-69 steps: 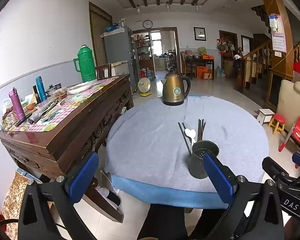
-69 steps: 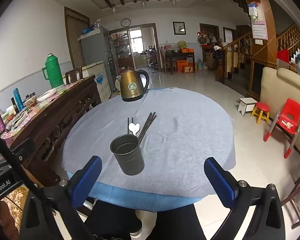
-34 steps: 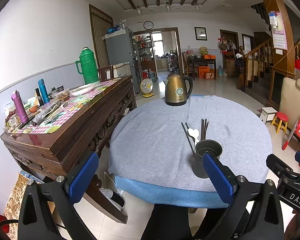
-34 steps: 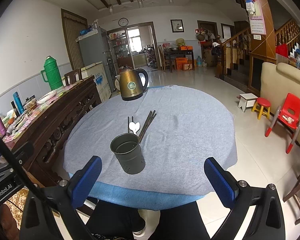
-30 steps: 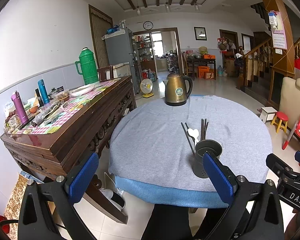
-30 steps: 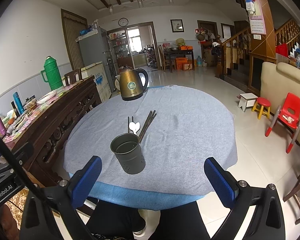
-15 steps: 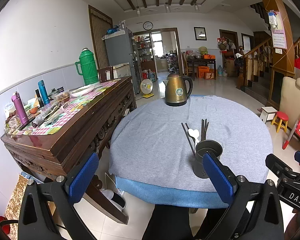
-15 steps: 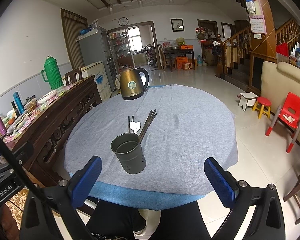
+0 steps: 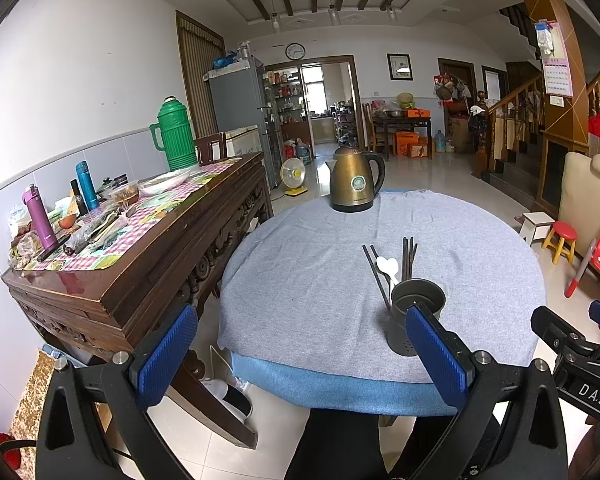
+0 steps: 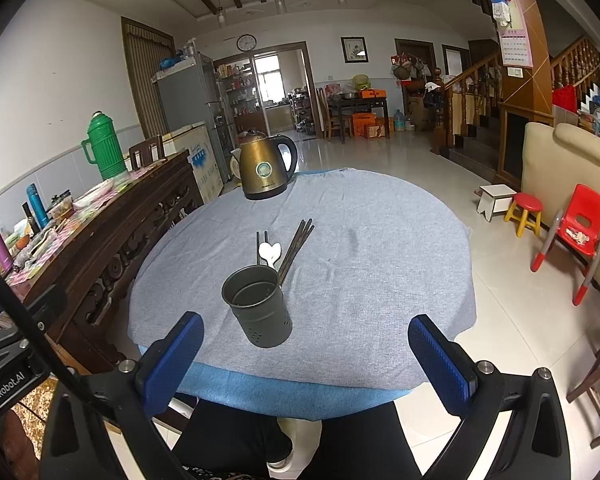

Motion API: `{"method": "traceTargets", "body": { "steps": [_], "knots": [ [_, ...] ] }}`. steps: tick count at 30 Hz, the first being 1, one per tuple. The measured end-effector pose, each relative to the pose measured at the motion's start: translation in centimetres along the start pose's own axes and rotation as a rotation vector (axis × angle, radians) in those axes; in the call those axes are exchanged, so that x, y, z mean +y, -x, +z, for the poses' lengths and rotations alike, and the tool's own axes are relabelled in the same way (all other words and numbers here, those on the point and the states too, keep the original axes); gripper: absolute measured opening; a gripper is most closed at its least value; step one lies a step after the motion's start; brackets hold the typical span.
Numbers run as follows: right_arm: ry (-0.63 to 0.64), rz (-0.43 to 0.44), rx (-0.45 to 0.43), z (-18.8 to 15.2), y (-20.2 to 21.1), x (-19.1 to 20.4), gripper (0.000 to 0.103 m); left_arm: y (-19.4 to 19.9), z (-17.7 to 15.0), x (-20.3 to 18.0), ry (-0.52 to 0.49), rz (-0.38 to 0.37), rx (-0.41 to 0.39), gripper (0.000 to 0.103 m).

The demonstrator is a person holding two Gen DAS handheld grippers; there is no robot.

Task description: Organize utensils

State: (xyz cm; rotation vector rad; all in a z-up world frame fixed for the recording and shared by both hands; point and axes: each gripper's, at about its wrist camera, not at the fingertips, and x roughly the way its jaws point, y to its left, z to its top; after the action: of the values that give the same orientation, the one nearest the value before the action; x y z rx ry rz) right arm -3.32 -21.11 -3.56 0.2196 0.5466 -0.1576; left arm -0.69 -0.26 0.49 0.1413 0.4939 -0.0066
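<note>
Round desk (image 10: 380, 240) under a grey cloth. The dark utensil holder (image 10: 258, 306) is set upright near the front edge, mouth upward. Just behind it, dark chopsticks (image 10: 298, 246) and a white spoon (image 10: 270, 254) are laid flat, their long axes directed away toward the brass kettle (image 10: 264, 170) at the far edge. The left tool (image 9: 300, 354) and right tool (image 10: 306, 360) are held spread wide, nothing between their fingers, short of the desk. A wooden sideboard (image 9: 140, 248) is seen at left.
</note>
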Motion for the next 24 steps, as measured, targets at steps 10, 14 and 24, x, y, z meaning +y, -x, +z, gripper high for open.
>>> {"method": "traceTargets", "body": {
  "steps": [10, 14, 24],
  "knots": [
    [-0.001, 0.0, 0.001, 0.1, 0.1, -0.2, 0.103, 0.0, 0.0, -0.1, -0.001, 0.001, 0.0, 0.103],
    [-0.001, -0.002, 0.0, 0.1, 0.1, -0.3, 0.103, -0.2, 0.0, 0.0, -0.002, 0.0, 0.004, 0.103],
    [-0.013, -0.017, 0.016, 1.3, -1.7, -0.3, 0.103, -2.7, 0.5, 1.0, 0.002, 0.002, 0.044, 0.103]
  ]
}}
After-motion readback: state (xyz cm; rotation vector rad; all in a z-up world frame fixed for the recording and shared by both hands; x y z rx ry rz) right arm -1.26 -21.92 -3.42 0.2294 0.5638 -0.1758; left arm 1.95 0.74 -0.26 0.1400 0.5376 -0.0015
